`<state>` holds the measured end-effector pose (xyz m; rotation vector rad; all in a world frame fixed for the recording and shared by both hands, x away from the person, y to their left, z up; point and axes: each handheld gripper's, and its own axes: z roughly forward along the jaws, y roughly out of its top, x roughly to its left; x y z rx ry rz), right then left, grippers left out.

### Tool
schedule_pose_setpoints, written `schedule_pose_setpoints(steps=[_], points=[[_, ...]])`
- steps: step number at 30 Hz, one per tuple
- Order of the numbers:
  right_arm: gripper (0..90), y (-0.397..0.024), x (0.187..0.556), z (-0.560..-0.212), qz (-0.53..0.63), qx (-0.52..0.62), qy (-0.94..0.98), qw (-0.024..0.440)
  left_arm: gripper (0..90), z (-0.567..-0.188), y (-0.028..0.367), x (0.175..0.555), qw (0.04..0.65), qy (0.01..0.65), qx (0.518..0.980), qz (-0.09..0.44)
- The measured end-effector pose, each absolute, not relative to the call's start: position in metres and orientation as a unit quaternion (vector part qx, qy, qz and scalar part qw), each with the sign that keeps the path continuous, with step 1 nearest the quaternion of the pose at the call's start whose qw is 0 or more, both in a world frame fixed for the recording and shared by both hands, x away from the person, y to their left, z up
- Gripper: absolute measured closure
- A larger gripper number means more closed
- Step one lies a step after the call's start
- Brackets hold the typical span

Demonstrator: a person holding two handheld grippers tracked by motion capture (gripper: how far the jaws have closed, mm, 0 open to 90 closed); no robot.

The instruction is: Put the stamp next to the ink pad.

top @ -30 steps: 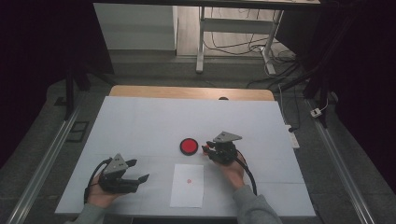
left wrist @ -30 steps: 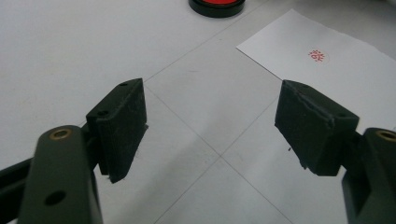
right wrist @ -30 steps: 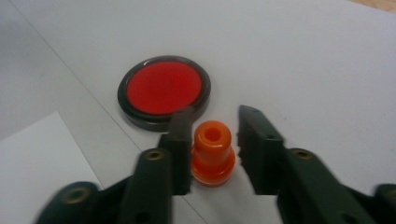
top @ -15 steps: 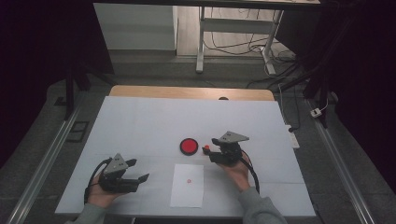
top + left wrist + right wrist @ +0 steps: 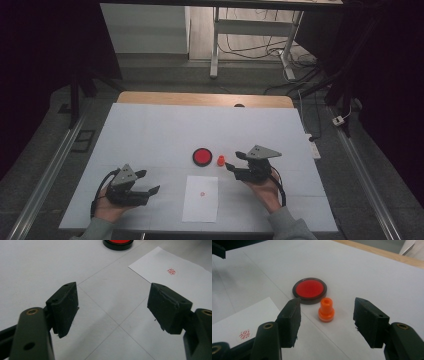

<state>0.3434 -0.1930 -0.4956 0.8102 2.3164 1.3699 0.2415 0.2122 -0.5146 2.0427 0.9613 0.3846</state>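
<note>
I am watching the orange stamp point(image 5: 326, 310) standing upright on the worktop point(image 5: 150, 130), just right of the red ink pad point(image 5: 202, 156). My right claw point(image 5: 229, 165) has just been opening, nothing between its jaws; my left claw point(image 5: 150, 182) is resting released. A careless brush could be tipping the stamp, smearing ink onto the stamped paper point(image 5: 201, 199).

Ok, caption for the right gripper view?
Open right tool behind the upright orange stamp, beside the red ink pad.
</note>
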Motion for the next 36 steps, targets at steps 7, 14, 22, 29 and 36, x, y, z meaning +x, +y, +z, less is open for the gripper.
schedule_pose_setpoints(steps=[7, 14, 22, 29, 36], points=[[38.3, -0.214, 0.324, -0.49, 0.484, 0.283, 0.808, 0.182, 25.3, -0.514, 0.213, 0.24, 0.412, 0.383, 0.812, 0.153], [38.2, -0.241, 0.303, -0.493, 0.472, 0.281, 0.812, 0.196, 25.2, -0.514, 0.212, 0.239, 0.412, 0.383, 0.813, 0.151], [37.9, -0.27, 0.286, -0.499, 0.464, 0.287, 0.812, 0.206, 25.2, -0.514, 0.212, 0.238, 0.41, 0.384, 0.814, 0.151], [37.8, -0.291, 0.28, -0.5, 0.463, 0.291, 0.81, 0.214, 25.1, -0.515, 0.211, 0.238, 0.407, 0.382, 0.816, 0.151], [37.8, -0.292, 0.282, -0.502, 0.456, 0.289, 0.813, 0.217, 25.1, -0.514, 0.211, 0.238, 0.407, 0.382, 0.816, 0.151]])
